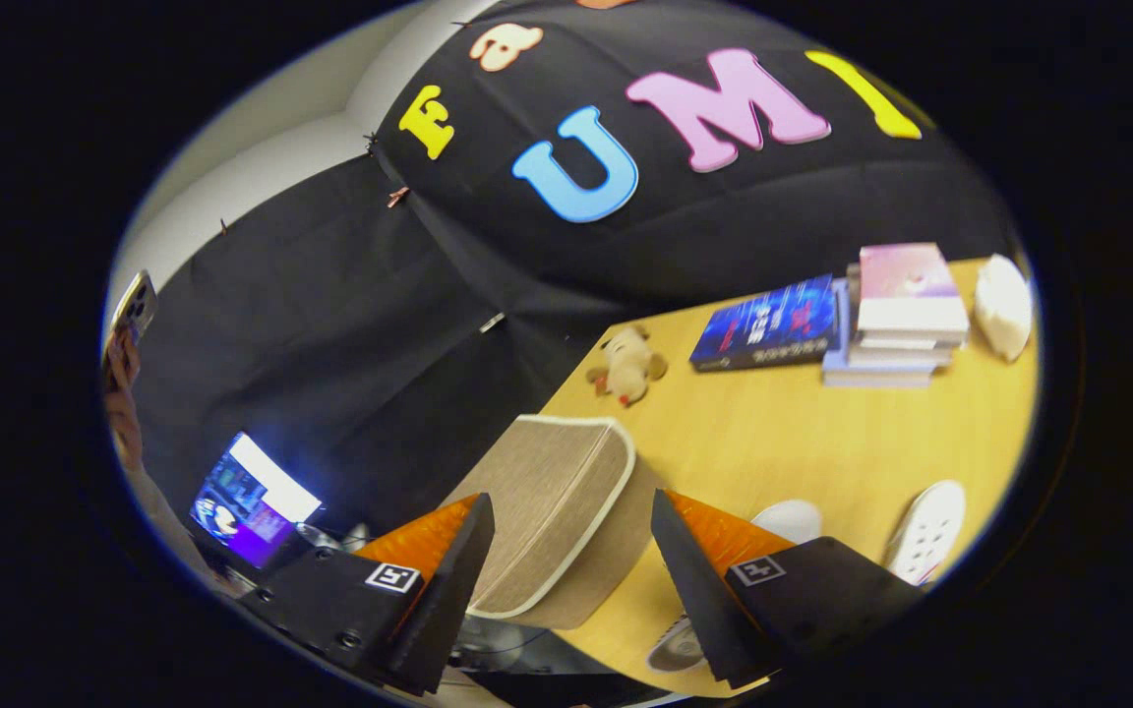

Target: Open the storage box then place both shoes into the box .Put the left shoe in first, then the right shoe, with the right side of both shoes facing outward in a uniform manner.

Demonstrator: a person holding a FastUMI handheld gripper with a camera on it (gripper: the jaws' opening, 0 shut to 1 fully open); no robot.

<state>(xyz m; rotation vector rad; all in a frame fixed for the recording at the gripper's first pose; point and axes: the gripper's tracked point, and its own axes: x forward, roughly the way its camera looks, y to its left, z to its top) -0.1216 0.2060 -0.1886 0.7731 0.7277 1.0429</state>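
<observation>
A beige fabric storage box (552, 516) with a pale trimmed lid stands on the wooden table (803, 433), just ahead of and between my fingers. The lid lies flat on the box. My gripper (571, 580) is open, its fingers apart on either side of the box's near end, touching nothing I can see. Two white shoes lie past the right finger: one (791, 518) peeks out just behind that finger, the other (928, 531) lies further right with its dotted sole turned up.
Beyond the box sits a small plush toy (627, 365). Further back are a dark blue book (768, 324), a stack of books (903, 315) and a white rounded object (1003, 305). Left of the table a lit screen (252, 501) glows; a person's hand holds a phone (134, 310).
</observation>
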